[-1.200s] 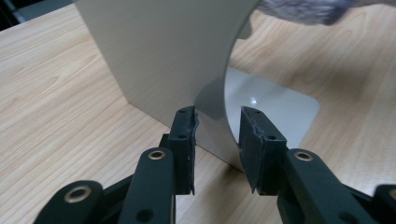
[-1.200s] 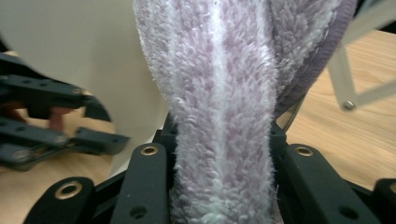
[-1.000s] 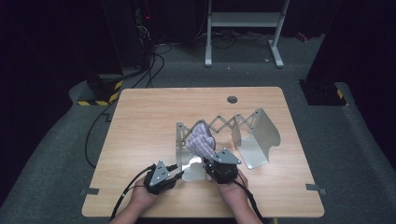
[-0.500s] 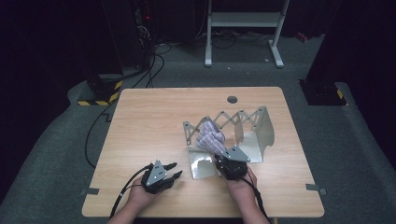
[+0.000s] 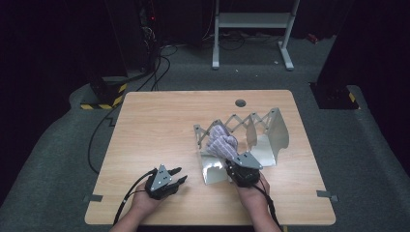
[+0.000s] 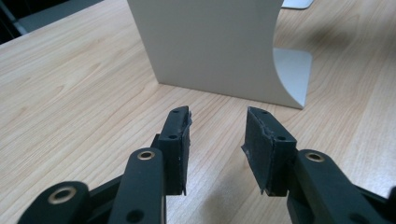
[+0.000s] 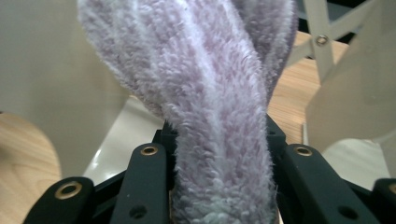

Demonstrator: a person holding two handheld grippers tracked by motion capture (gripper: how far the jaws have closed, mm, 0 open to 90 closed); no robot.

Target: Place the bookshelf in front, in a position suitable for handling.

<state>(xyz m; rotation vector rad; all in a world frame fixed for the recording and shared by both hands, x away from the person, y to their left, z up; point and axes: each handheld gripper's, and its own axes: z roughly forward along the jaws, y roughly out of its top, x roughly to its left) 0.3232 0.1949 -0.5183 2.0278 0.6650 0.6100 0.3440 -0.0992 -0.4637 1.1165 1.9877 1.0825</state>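
A fuzzy lavender cloth (image 5: 221,144) stands among the plates of a metal scissor rack (image 5: 241,121) at the table's right middle. My right gripper (image 5: 231,160) is shut on the cloth's lower end; in the right gripper view the cloth (image 7: 205,93) rises between the jaws and hides the pads. My left gripper (image 5: 179,178) lies on the table near the front edge, left of the rack's nearest plate (image 6: 210,42). Its jaws have just been opening, and nothing is between them (image 6: 217,116).
The rack's curved metal plates (image 7: 359,93) stand on both sides of the cloth. The wooden table (image 5: 154,125) has a round cable hole (image 5: 240,103) at the back. A white stand (image 5: 251,29) and cables lie on the floor beyond it.
My right gripper, the cloth and the rack have shifted a little to the right. The left hand has stayed where it was.
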